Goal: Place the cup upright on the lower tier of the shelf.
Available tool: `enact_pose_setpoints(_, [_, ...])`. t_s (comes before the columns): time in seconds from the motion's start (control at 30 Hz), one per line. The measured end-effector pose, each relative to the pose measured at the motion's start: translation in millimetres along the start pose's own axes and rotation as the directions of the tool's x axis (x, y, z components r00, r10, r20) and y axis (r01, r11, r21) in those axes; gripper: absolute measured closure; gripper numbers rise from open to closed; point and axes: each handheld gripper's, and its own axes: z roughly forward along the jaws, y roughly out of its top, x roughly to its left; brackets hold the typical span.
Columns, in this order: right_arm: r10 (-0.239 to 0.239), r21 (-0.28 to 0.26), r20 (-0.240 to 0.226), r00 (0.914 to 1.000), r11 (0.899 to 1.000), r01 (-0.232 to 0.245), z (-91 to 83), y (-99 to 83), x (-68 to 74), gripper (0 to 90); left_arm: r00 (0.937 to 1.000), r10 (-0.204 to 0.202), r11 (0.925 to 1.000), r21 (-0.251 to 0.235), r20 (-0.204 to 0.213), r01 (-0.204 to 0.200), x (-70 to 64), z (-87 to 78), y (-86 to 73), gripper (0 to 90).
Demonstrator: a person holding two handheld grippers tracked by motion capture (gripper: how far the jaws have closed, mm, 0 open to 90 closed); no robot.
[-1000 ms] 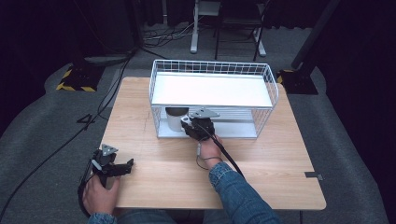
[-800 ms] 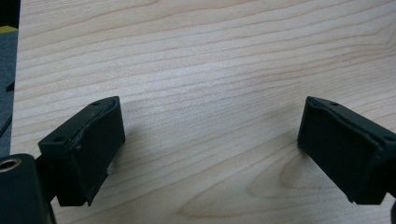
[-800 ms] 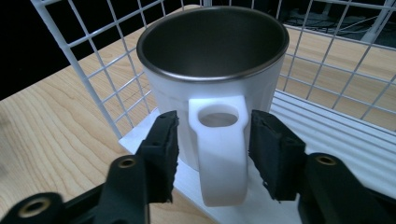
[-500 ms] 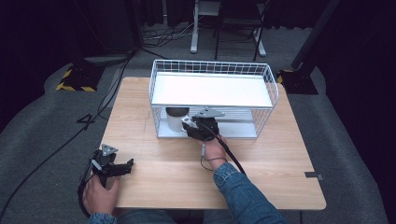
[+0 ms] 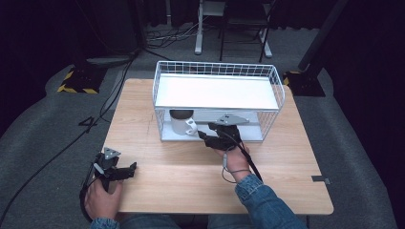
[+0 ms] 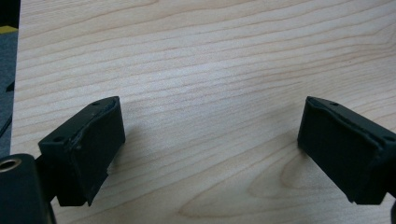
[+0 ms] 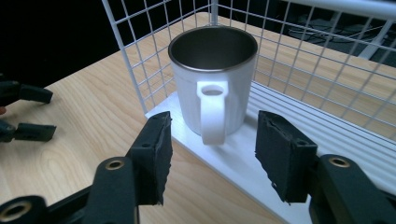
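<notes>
From the high view, a white wire rack [image 5: 217, 90] stands on the wooden table [image 5: 191, 167], with a white mug [image 5: 182, 122] on its lower shelf at the left end. The right gripper [image 5: 206, 137] reaches toward the mug; the left gripper [image 5: 125, 170] rests near the table's front left corner.

Left gripper view: jaws wide apart over bare wood, holding nothing.

Right gripper view: jaws open and empty, the mug's handle [image 7: 212, 112] facing them, wire mesh [image 7: 140, 56] just beside the mug.

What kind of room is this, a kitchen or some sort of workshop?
Probably a lab or recording studio, not a kitchen: dark curtained surroundings, cables across a grey floor, and a bare wooden table holding just a wire rack with one mug.
</notes>
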Motion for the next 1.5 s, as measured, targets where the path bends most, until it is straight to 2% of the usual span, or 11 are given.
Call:
enact_pose_setpoints(0.27, [-0.006, -0.009, 0.005, 1.0, 1.0, 0.006, -33.3, -5.9, -8.4, 38.3, 1.0, 0.0, 1.0, 0.0, 0.0, 0.0, -0.1, 0.0, -0.1, 7.8])
enact_pose_setpoints(0.47, [-0.032, -0.002, 0.007, 0.9995, 0.999, 0.032, -50.7, -13.6, -11.4, 35.7, 1.0, 0.0, 1.0, -0.001, 0.0, 0.0, -0.2, -0.1, -0.2, 7.8])
enact_pose_setpoints(0.7, [-0.046, 0.021, 0.011, 0.9989, 0.999, 0.046, -70.1, -26.2, -19.4, 32.0, 1.0, 0.0, 1.0, -0.001, 0.0, 0.0, -0.1, -0.1, -0.1, 7.8])
enact_pose_setpoints(0.83, [-0.022, 0.042, 0.018, 0.9996, 0.999, 0.021, -77.8, -38.5, -30.2, 25.1, 1.0, -0.001, 1.0, -0.001, -0.002, 0.001, 0.2, 0.0, 0.1, 8.0])
enact_pose_setpoints(0.93, [-0.036, 0.076, 0.044, 0.9984, 0.997, 0.033, -82.8, -48.9, -38.7, 20.5, 1.0, -0.001, 1.0, -0.001, -0.002, 0.001, 0.2, 0.0, 0.1, 8.1])
enact_pose_setpoints(1.2, [0.019, 0.086, 0.117, 0.9929, 0.996, -0.03, -102.3, -73.4, -62.4, 14.9, 1.0, -0.001, 1.0, -0.001, -0.002, 0.001, 0.1, -0.1, 0.0, 8.1])
enact_pose_setpoints(1.5, [0.071, 0.136, 0.152, 0.9858, 0.986, -0.092, -107.2, -105.8, -86.3, 14.9, 1.0, -0.001, 1.0, -0.001, -0.002, 0.001, 0.1, -0.1, 0.0, 8.1])
